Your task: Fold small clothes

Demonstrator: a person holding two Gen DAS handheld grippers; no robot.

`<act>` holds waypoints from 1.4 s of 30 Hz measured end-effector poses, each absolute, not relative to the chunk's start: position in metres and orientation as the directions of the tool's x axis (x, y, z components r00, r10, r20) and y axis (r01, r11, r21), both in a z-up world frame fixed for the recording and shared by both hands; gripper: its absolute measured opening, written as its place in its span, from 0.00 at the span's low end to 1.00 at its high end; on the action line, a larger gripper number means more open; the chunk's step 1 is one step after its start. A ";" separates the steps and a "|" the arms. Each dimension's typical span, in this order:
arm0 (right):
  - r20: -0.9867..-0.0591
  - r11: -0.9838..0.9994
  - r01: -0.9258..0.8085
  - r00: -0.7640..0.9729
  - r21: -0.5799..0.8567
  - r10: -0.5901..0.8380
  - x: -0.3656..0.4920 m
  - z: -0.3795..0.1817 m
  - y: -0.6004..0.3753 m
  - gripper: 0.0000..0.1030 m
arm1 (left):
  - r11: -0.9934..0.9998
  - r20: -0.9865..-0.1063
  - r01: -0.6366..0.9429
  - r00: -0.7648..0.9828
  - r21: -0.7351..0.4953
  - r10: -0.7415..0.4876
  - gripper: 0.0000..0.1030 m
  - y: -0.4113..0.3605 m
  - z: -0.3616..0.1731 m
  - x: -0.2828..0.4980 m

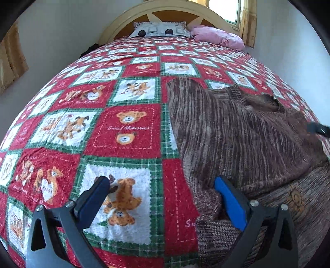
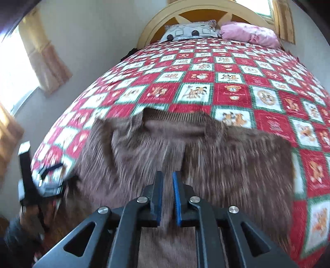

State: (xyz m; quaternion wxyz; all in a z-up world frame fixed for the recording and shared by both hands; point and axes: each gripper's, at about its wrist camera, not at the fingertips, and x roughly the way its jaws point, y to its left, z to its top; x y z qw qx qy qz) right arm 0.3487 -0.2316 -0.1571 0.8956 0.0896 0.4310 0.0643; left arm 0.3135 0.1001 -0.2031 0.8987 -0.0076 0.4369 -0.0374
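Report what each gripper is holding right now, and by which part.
Nothing is held. The left gripper is wide open over the bear-print bedspread beside the brown knit sweater. The right gripper has a narrow empty gap above the sweater.

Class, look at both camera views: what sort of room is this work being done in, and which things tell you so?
Most likely a home bedroom. A bed with a teddy-bear patchwork quilt fills both views, pillows lean against a curved headboard, and curtains hang at the windows.
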 end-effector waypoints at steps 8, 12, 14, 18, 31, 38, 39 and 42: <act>-0.798 0.980 0.019 0.584 0.200 0.151 0.394 -0.189 -0.224 0.12 | 0.997 -0.783 0.054 0.618 -0.051 -0.074 1.00 0.099 -0.203 0.311; -0.775 0.988 0.012 0.622 0.157 0.115 0.382 -0.180 -0.224 0.02 | 0.997 -0.783 0.054 0.617 -0.052 -0.074 1.00 0.100 -0.203 0.314; -0.758 0.991 0.033 0.648 0.129 0.077 0.374 -0.172 -0.229 0.02 | 0.997 -0.783 0.054 0.618 -0.051 -0.073 1.00 0.100 -0.203 0.314; -0.762 0.989 0.105 0.648 0.104 0.012 0.370 -0.172 -0.245 0.02 | 0.997 -0.783 0.054 0.618 -0.049 -0.072 1.00 0.100 -0.203 0.313; -0.752 0.987 -0.105 0.639 0.119 0.159 0.322 -0.171 -0.198 0.41 | 0.997 -0.784 0.054 0.617 -0.051 -0.073 1.00 0.100 -0.203 0.314; -0.808 0.987 -0.117 0.569 0.107 0.155 0.301 -0.200 -0.195 0.22 | 0.999 -0.783 0.046 0.620 -0.026 -0.049 1.00 0.097 -0.202 0.310; -0.809 0.985 -0.098 0.563 0.140 0.170 0.302 -0.201 -0.199 0.22 | 0.999 -0.783 0.043 0.620 -0.020 -0.042 1.00 0.097 -0.202 0.310; -0.800 0.986 -0.084 0.576 0.147 0.168 0.299 -0.199 -0.199 0.22 | 1.000 -0.773 0.026 0.634 0.007 -0.011 1.00 0.095 -0.195 0.302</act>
